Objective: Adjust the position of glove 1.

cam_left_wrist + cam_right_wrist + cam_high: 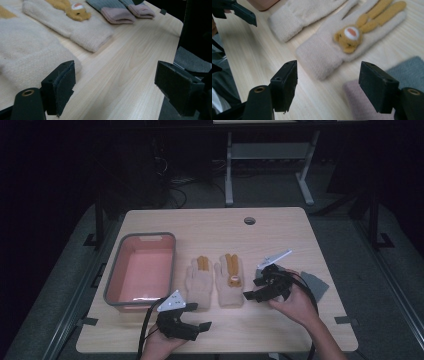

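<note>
Two cream knit gloves lie flat side by side at the table's middle: a plain-cuffed one [199, 280] [25, 57] [299, 15] and one with an orange bear face [230, 279] [75, 22] [342, 42]. My left gripper [198, 316] [117, 87] stands open just in front of the left glove's cuff, holding nothing. My right gripper [253, 288] [328, 87] is open too, right of the bear glove's cuff and pointing toward it. A pair of grey gloves with pink cuffs [316, 286] [117, 11] [359, 102] lies at the right, partly under my right hand.
A pink bin with a grey rim [114, 280] stands at the left of the table, with nothing in it. A cable hole [249, 220] sits near the far edge. Bare wood lies along the front edge between my hands. The other gripper [237, 11] appears in the right gripper view.
</note>
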Action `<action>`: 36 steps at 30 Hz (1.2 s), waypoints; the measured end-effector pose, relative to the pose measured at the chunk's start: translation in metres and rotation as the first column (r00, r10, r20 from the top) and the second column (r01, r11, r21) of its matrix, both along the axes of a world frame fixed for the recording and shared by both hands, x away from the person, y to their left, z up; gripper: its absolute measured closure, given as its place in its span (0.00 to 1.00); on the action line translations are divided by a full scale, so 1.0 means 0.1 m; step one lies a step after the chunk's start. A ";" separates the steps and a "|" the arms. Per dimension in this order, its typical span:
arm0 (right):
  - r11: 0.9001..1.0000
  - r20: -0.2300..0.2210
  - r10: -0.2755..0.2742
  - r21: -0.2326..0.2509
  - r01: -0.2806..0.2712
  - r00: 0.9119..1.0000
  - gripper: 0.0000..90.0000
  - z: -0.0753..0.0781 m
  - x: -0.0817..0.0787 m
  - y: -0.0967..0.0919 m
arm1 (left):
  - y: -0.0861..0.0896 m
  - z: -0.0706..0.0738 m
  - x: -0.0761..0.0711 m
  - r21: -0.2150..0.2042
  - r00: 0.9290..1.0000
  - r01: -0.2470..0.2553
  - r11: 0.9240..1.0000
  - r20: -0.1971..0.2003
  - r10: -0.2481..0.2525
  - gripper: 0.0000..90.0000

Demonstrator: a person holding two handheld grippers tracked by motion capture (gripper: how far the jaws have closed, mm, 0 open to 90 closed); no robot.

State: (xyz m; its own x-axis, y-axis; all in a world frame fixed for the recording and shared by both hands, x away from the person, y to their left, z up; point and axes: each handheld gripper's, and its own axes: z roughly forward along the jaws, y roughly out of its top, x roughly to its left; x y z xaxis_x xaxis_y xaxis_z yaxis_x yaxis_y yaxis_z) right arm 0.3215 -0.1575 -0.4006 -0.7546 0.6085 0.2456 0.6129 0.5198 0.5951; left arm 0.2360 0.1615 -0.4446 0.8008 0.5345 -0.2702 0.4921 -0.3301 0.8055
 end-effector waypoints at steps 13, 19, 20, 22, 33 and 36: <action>0.998 -0.011 0.045 -0.043 -0.046 0.999 0.35 0.05 0.27 0.28 | -0.01 0.00 -0.02 0.001 1.000 0.004 1.000 -0.004 -0.004 0.19; 0.997 -0.016 0.054 -0.055 -0.055 0.998 0.36 0.03 0.39 0.38 | -0.01 0.01 -0.03 0.014 1.000 0.013 1.000 0.002 -0.014 0.19; 0.996 -0.016 0.052 -0.072 -0.053 0.998 0.37 0.01 0.41 0.41 | -0.01 0.01 -0.03 0.007 1.000 0.011 1.000 0.000 -0.011 0.19; 0.995 -0.021 0.060 -0.084 -0.062 0.998 0.37 -0.03 0.47 0.45 | -0.01 0.01 -0.03 0.006 1.000 0.009 1.000 -0.001 -0.009 0.19; 0.986 -0.039 0.054 -0.158 -0.059 0.998 0.42 -0.20 0.64 0.64 | -0.01 0.01 -0.04 -0.003 1.000 0.005 1.000 -0.003 -0.005 0.19; 0.980 -0.047 0.051 -0.190 -0.059 0.998 0.45 -0.26 0.67 0.66 | -0.02 0.01 -0.04 -0.003 1.000 0.007 1.000 -0.001 -0.007 0.19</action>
State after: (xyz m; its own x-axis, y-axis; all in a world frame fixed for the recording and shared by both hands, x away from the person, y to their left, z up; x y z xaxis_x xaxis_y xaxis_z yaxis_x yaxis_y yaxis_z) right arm 0.3889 -0.0912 -0.4270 -0.7799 0.6048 0.1613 0.6024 0.6551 0.4560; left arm 0.2316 0.1596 -0.4434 0.8042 0.5279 -0.2730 0.4908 -0.3309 0.8060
